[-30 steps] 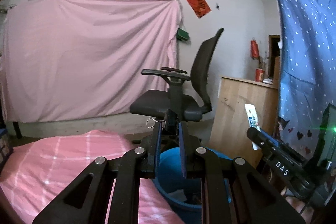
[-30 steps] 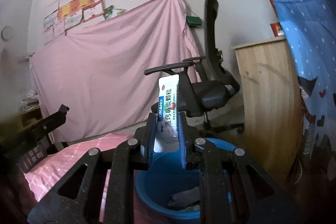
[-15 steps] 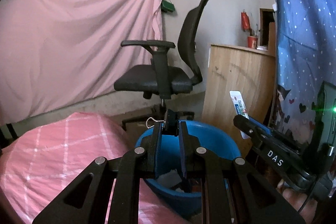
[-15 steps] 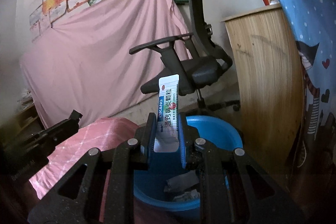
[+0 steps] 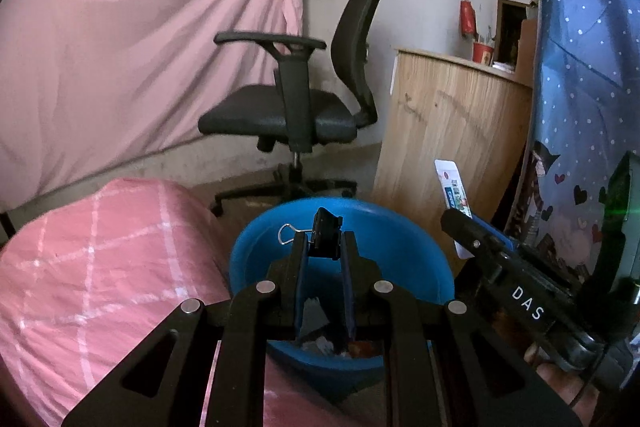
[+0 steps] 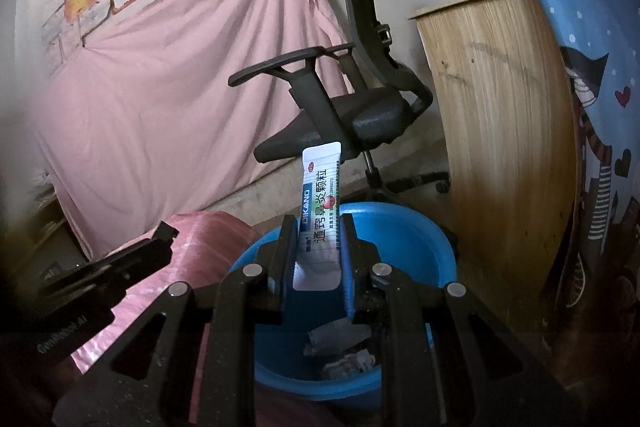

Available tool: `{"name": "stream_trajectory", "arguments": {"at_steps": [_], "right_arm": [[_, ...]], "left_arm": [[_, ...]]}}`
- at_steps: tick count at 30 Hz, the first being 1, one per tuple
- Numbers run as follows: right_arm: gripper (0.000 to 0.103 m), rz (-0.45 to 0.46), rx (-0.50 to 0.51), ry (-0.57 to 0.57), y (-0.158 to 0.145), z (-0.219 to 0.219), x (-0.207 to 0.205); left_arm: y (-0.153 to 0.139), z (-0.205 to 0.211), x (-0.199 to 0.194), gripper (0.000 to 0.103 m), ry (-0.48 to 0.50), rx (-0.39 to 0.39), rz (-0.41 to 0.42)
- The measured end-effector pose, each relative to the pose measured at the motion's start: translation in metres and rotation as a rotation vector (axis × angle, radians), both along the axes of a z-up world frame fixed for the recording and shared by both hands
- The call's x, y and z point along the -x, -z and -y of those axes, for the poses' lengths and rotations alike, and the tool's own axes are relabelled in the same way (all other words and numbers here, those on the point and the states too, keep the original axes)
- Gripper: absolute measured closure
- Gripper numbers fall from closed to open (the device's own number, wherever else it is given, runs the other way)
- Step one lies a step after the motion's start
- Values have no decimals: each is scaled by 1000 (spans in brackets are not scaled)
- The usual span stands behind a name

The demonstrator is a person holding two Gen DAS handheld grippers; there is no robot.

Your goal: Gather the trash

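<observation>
My left gripper (image 5: 323, 241) is shut on a black binder clip (image 5: 326, 231) with a wire handle, held over the blue bin (image 5: 404, 227). My right gripper (image 6: 318, 227) is shut on a white and blue medicine sachet (image 6: 320, 211) that stands upright between the fingers, over the same blue bin (image 6: 420, 227). The right gripper with the sachet (image 5: 454, 191) also shows at the right of the left wrist view. The left gripper (image 6: 120, 263) shows at the left of the right wrist view. Crumpled paper scraps (image 6: 340, 343) lie in the bin's bottom.
A pink checked bedcover (image 5: 100, 267) lies left of the bin. A black office chair (image 5: 304, 107) stands behind it. A wooden cabinet (image 5: 452, 131) and a blue dotted curtain (image 5: 584, 67) are at the right. A pink sheet (image 5: 140, 47) hangs on the wall.
Both grippers have tilted down and come closer to the blue bin, which now sits larger and directly under the fingers. Both holds are unchanged.
</observation>
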State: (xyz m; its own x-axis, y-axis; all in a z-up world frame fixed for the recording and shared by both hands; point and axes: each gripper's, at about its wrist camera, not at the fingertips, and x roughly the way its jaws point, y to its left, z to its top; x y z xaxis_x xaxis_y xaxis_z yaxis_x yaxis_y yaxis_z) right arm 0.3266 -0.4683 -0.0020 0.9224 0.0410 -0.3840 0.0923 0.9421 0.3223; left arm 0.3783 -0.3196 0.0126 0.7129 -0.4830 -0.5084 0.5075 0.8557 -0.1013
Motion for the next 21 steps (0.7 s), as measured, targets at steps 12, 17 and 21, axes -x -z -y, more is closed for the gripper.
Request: {"name": "stream_trajectory", "arguments": {"at_steps": [12,17,21], "right_arm": [[50,-46,-15,13,8,5,-6],[41,-33,-2,11,5,3,-3],[32,0,17,11,-3,0,4]], "left_arm": [[9,-2,-16,72,15,28,-133],[3,-14,-11,67,-29,42,-126],[-5,-30,-3,61,-71,79,-117]]}}
